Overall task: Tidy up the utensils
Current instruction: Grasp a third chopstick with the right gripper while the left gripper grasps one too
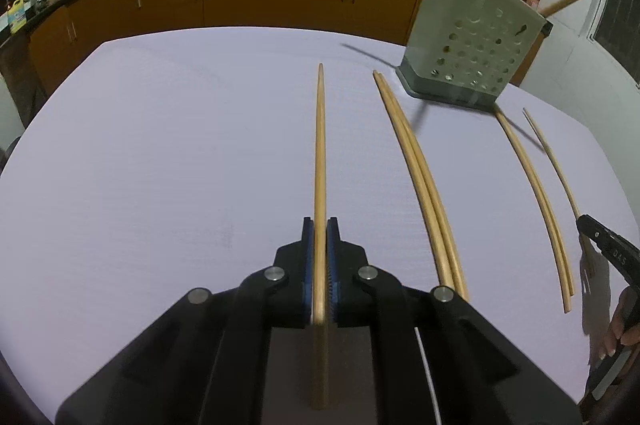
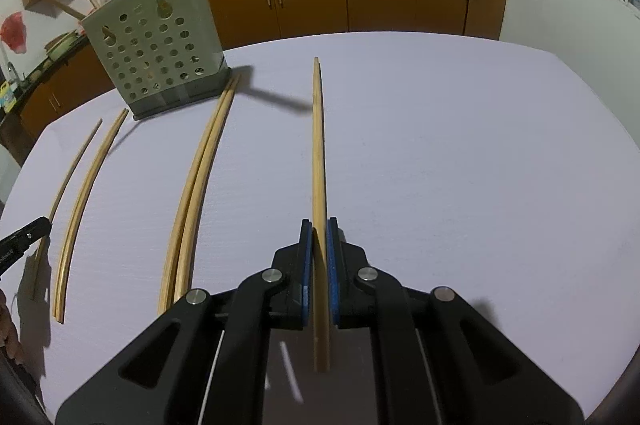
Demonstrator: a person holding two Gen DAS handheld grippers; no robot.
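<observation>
Two grippers (image 1: 320,229) (image 2: 319,229) each clamp a chopstick (image 1: 320,145) (image 2: 318,145)

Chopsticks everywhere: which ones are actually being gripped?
The two outermost: the left-held chopstick in the left gripper and the right-held chopstick in the right gripper. The middle pair and far pair lie loose on the table.

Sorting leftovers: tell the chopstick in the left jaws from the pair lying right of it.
The chopstick is clamped in the left gripper; the pair lies free on the table. The chopstick looks single; the pair is two sticks touching side by side. Both are pale wood, thin ends pointing away.
</observation>
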